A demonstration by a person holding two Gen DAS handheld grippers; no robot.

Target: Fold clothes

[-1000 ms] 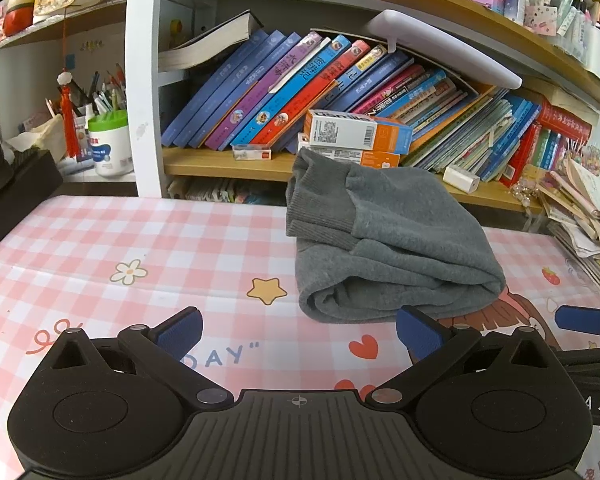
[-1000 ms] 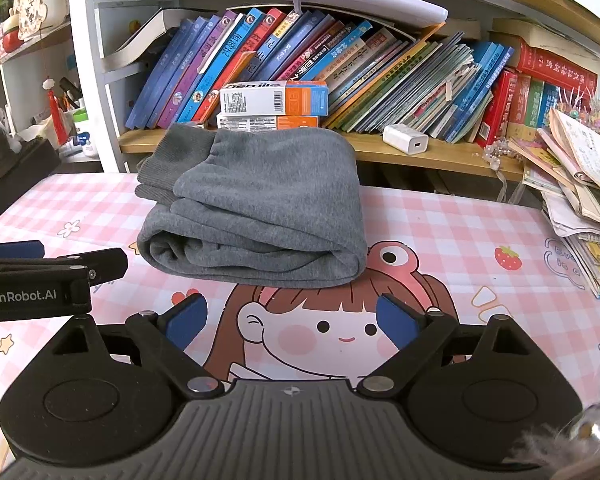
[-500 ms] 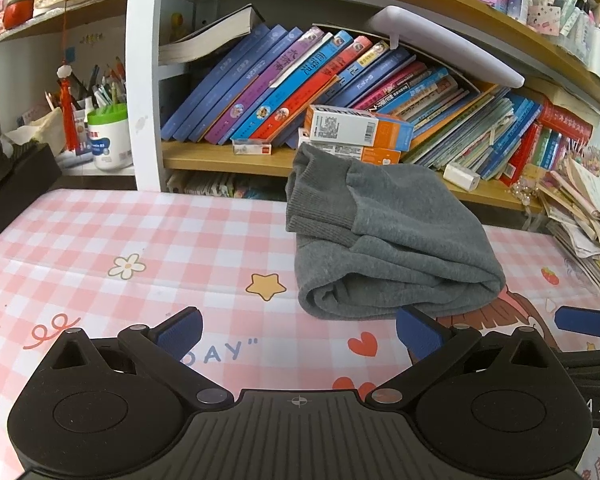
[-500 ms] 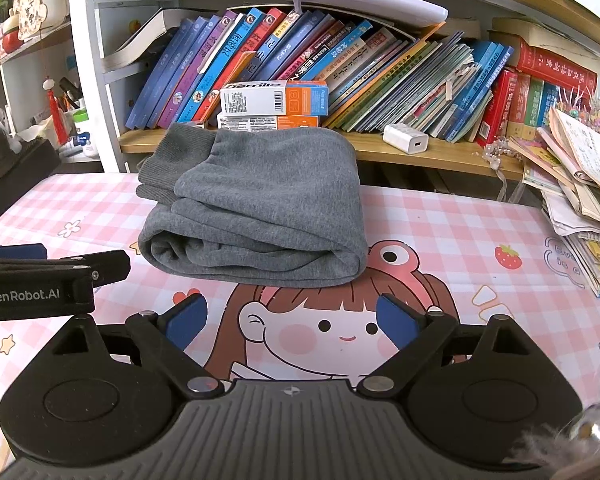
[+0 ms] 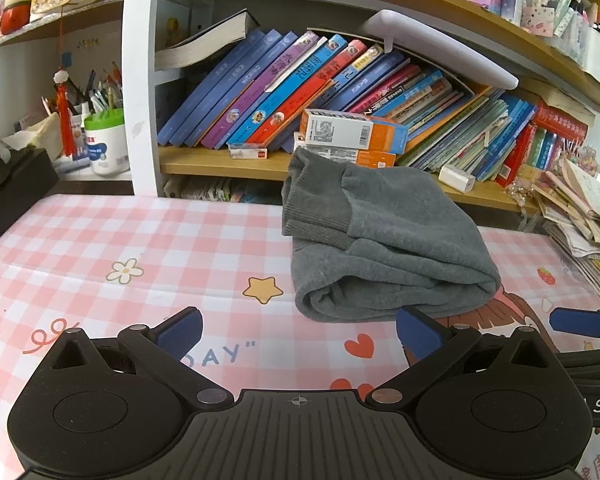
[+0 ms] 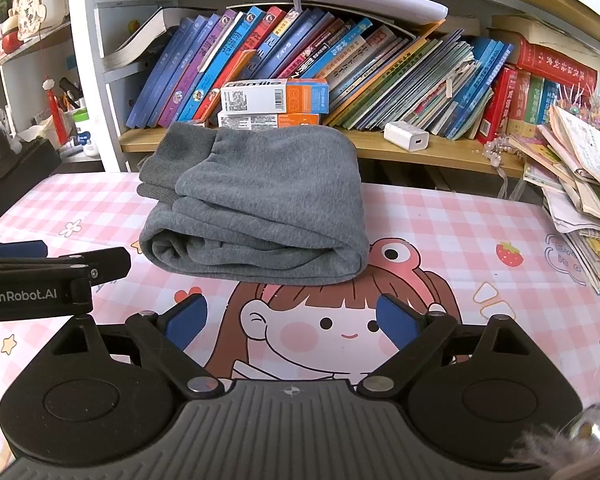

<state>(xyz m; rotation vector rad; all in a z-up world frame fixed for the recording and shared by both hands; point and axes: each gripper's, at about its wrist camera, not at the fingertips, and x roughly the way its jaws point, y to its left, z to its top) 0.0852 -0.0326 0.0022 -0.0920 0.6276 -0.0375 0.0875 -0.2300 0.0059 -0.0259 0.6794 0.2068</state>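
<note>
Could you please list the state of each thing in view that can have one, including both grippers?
Grey fleece garment: folded into a thick bundle, lying on the table, untouched.
Left gripper: open, empty, short of the garment.
Right gripper: open, empty, short of the garment.
Pink checked tablecloth: spread flat.
Row of colourful books: leaning on the shelf.
White and orange cartons: closed, stacked behind the garment.

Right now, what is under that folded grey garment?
The folded grey garment lies on the pink checked tablecloth, covering the top of a cartoon girl's head and part of a frog figure. Anything else beneath it is hidden.
</note>
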